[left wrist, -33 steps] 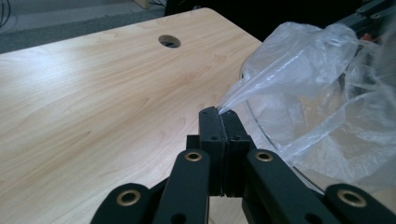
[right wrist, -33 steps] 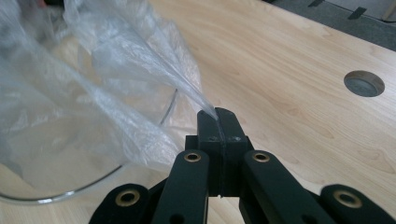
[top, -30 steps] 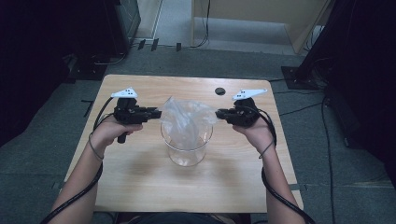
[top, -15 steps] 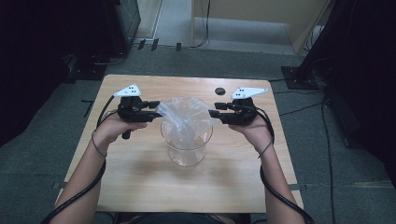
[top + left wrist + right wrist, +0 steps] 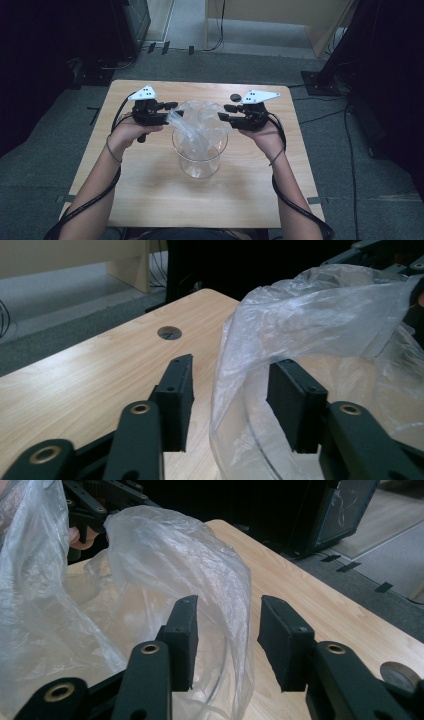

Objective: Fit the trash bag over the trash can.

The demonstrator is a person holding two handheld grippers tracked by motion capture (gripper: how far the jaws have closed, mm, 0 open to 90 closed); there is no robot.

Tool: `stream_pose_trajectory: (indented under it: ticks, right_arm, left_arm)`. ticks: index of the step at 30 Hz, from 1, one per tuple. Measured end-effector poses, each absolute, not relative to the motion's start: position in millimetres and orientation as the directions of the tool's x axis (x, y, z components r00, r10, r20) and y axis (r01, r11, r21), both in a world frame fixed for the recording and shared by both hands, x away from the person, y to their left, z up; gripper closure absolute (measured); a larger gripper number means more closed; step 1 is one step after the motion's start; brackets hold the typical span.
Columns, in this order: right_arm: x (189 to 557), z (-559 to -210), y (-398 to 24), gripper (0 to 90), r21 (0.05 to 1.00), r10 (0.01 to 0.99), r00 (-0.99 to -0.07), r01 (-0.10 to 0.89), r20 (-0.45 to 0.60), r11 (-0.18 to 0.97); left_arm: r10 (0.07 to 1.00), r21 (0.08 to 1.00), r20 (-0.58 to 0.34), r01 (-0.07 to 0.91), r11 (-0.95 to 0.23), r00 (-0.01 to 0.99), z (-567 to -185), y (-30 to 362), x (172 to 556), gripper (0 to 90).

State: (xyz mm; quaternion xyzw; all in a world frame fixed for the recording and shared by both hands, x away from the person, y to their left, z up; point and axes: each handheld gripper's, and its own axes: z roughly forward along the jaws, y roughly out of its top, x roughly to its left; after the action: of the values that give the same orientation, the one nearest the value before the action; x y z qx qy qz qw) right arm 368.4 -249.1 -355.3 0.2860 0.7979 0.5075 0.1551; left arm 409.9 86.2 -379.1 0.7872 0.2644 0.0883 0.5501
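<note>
In glass bowl — plastic bag

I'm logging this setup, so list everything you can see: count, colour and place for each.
bag: one, clear plastic, draped in and over the bowl's mouth, edge between both claws' jaws
bowl: one, clear glass, table centre
table: one, light wood, middle of the floor
disc: one, dark, round, far edge of the table
cabinet: one, light wood, beyond the table
left claw: one, black, left of the bag, jaws apart around the film
right claw: one, black, right of the bag, jaws apart around the film
</note>
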Motion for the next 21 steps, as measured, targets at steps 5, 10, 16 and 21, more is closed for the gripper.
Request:
stream_pose_trajectory:
  ticks: [5, 10, 16, 21]
  right_arm:
    - [372.7, -357.6, -249.6, 86.0, 0.902, 0.635, -0.766, 0.342, 0.105, 0.264]
    - [379.2, -371.4, -249.1, 90.0, 0.878, 0.664, -0.733, 0.406, 0.148, 0.253]
    - [388.3, -392.9, -250.5, 90.0, 0.845, 0.682, -0.707, 0.471, 0.189, 0.254]
    - [391.1, -404.9, -251.3, 88.9, 0.812, 0.676, -0.703, 0.516, 0.220, 0.273]
  left_arm:
    - [0.521, 0.908, -0.165, 0.335, -0.250, 0.837, -381.5, 85.3, 412.1, 71.8]
    - [0.535, 0.899, -0.172, 0.353, -0.258, 0.827, -388.5, 84.0, 414.4, 86.3]
    - [0.552, 0.866, -0.200, 0.409, -0.286, 0.809, -407.1, 80.3, 420.0, 88.4]
    - [0.539, 0.843, -0.231, 0.443, -0.305, 0.810, -418.4, 78.2, 420.3, 88.1]
